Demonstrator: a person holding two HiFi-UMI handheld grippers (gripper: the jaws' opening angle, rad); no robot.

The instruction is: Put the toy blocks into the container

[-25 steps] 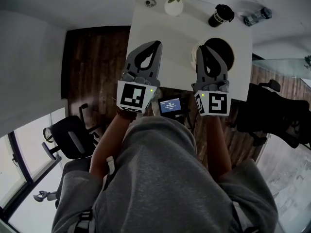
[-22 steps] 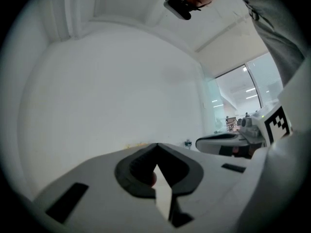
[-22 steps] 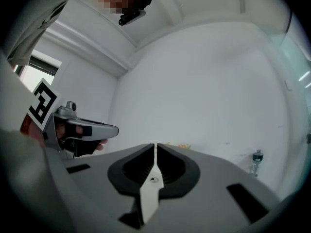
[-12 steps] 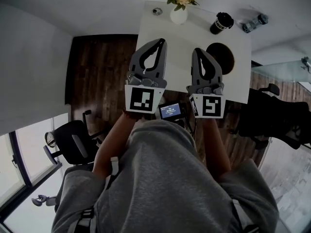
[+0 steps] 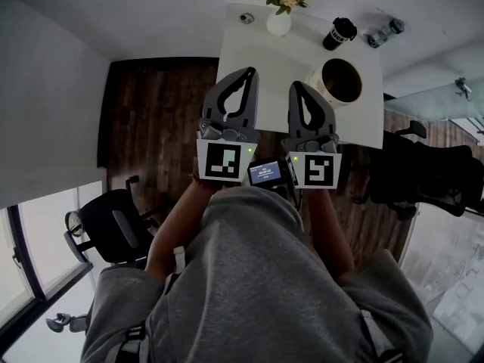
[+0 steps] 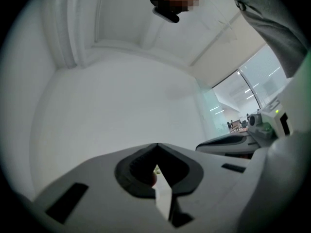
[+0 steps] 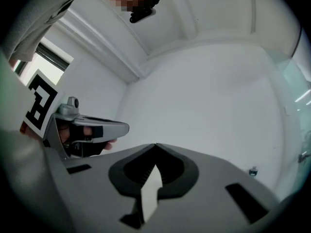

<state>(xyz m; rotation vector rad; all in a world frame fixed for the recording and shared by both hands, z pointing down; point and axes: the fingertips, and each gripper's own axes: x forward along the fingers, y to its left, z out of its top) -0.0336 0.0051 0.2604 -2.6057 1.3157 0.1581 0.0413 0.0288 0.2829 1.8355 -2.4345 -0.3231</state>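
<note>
Left gripper [image 5: 251, 71]: jaws closed tip to tip, nothing gripped, over the white table [image 5: 261, 51].
Right gripper [image 5: 292, 85]: jaws likewise pressed together and empty.
Container [image 5: 340, 80]: on the table, just right of the right gripper and farther off.

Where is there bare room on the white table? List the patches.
Bare: the table in its middle, between the flower vase and the round container, and its near right corner below the container. Crowded: the far edge, where the vase, the black tumbler and the bottle line up.
</note>
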